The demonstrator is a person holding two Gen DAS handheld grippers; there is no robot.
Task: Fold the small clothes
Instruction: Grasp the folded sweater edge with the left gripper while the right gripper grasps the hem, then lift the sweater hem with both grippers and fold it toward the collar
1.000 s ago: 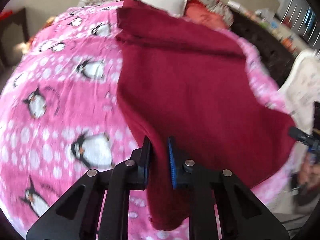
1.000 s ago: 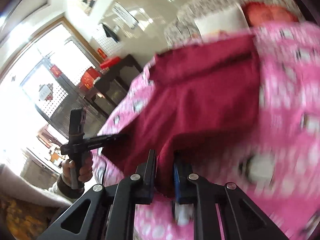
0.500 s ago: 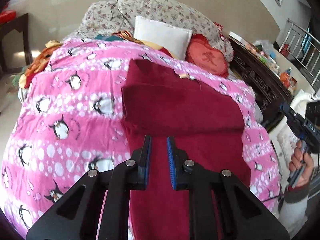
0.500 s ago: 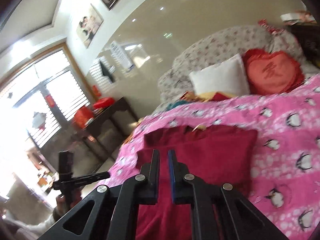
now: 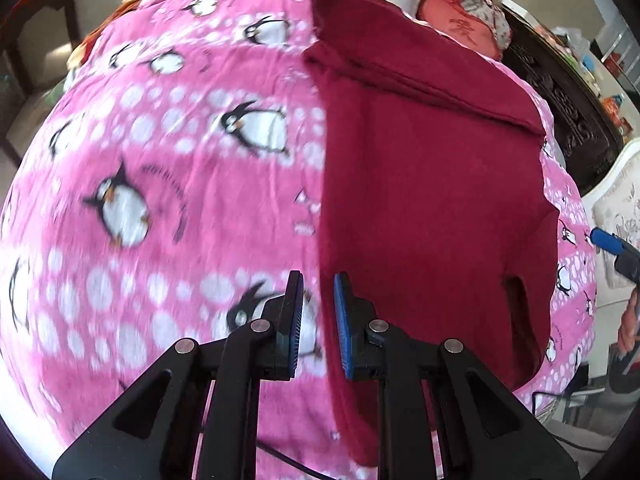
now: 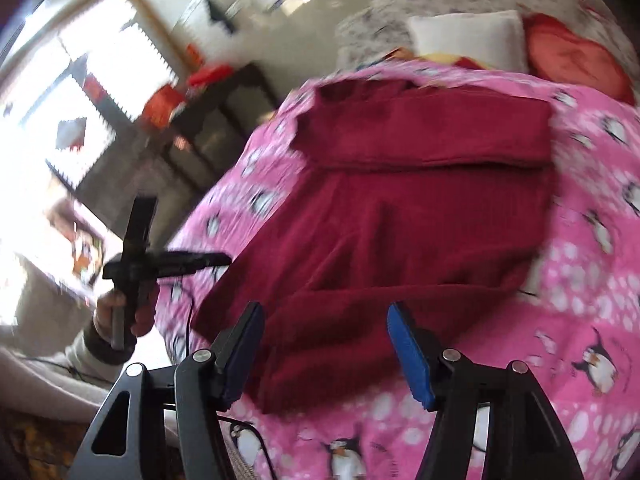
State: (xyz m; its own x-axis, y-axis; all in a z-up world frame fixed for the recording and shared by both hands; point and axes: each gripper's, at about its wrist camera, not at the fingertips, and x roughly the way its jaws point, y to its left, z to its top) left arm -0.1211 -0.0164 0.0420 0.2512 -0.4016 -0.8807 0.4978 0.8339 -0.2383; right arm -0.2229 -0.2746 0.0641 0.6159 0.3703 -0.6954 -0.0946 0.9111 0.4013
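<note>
A dark red garment (image 5: 432, 184) lies spread on a pink penguin blanket (image 5: 160, 168), its far end folded over in a band. My left gripper (image 5: 317, 322) hangs over the garment's near left edge with its jaws a narrow gap apart and nothing clearly pinched between them. In the right wrist view the garment (image 6: 400, 216) lies ahead, its near edge rumpled. My right gripper (image 6: 328, 356) is open wide just above that near edge, holding nothing. The left gripper (image 6: 218, 258) shows at the left of that view, in a hand.
A white pillow (image 6: 468, 36) and a red heart cushion (image 6: 576, 60) lie at the bed's head. A dark carved cabinet (image 5: 560, 92) stands to the right of the bed. A dark side table (image 6: 216, 112) and bright windows are on the left.
Both grippers held the garment's near end lifted, then lowered toward the bed. The right gripper has opened wide and let go. The left jaws have parted slightly at the garment's edge.
</note>
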